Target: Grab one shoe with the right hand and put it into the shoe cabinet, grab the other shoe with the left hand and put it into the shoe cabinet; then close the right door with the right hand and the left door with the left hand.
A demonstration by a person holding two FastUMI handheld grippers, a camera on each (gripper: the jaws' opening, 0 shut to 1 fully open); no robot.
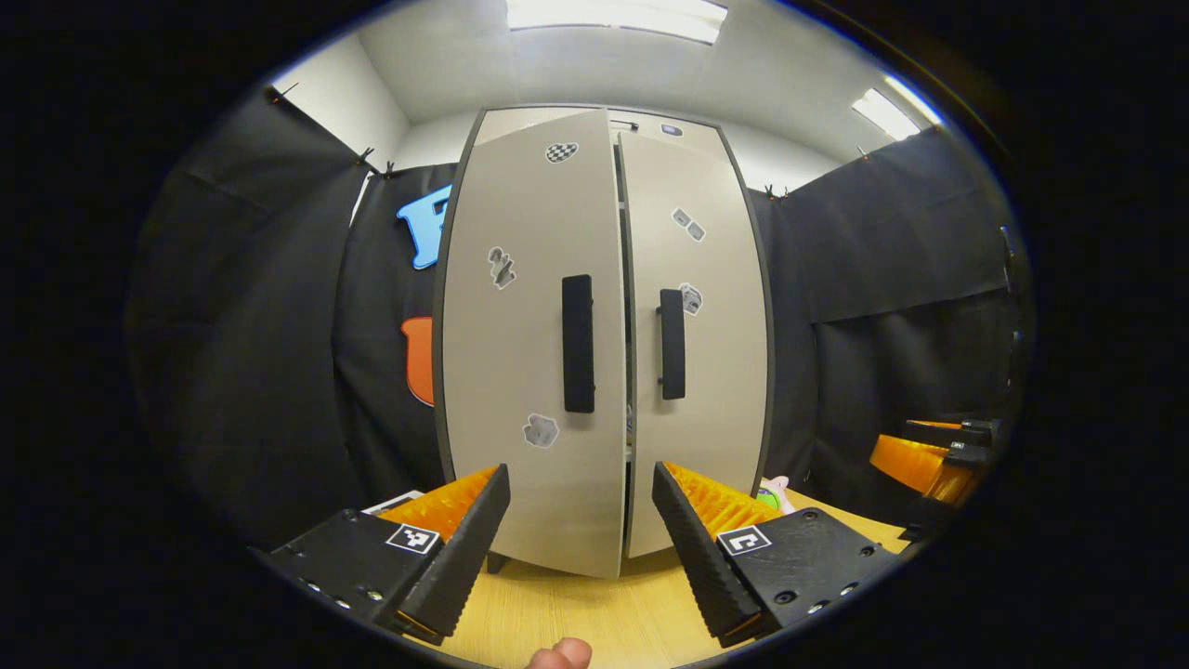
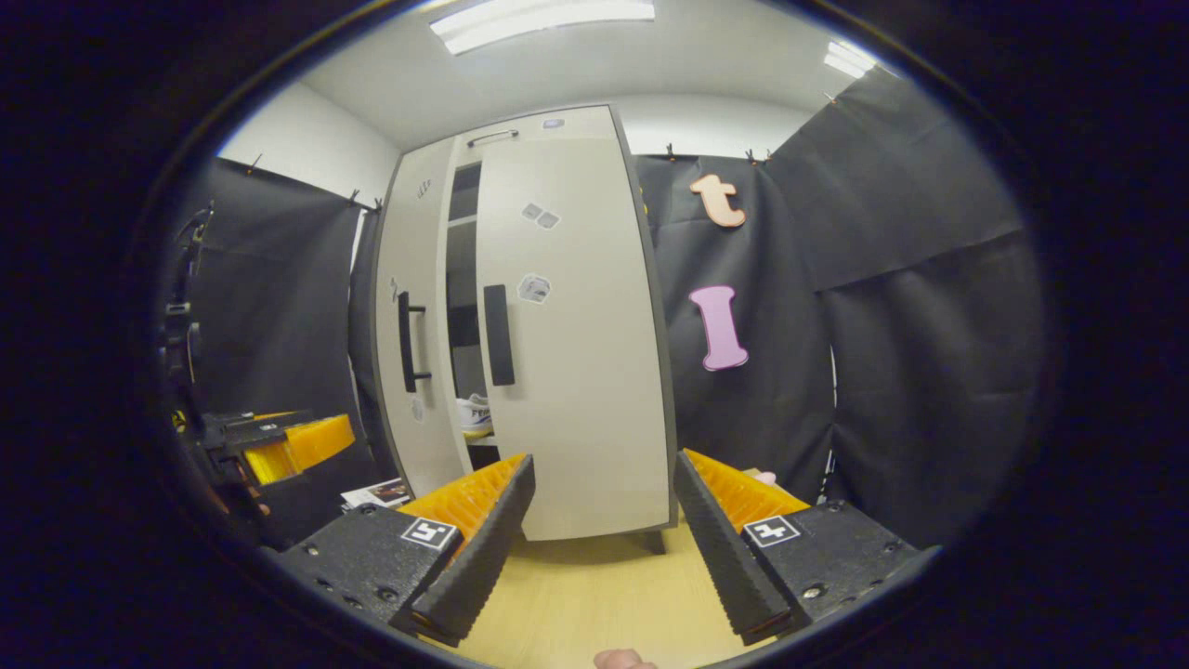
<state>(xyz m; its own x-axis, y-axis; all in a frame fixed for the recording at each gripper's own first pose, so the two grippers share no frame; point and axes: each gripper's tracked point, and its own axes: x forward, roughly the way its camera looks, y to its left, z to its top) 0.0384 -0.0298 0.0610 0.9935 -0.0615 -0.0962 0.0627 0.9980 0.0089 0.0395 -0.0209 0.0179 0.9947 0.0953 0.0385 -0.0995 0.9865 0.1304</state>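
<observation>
The left gripper (image 1: 581, 534) faces the cabinet (image 1: 604, 339) straight on, fingers spread wide with nothing between them. Ahead of it the left door (image 1: 534, 344) stands nearly closed, a thin dark gap left against the right door (image 1: 697, 344); each carries a black handle (image 1: 578, 343) and a few small stickers, too small to read. The right gripper (image 1: 938, 455) shows far off to the side.

The right gripper (image 2: 604, 534), equally wide open and empty, sits ahead of the right door (image 2: 576, 334). From this angle the gap looks wider, and a white shoe (image 2: 475, 415) rests on a shelf inside; dark lettering on it is too blurred to read. The left gripper (image 2: 279, 446) shows off to its left. Both hover over a wooden table (image 2: 594, 595).
</observation>
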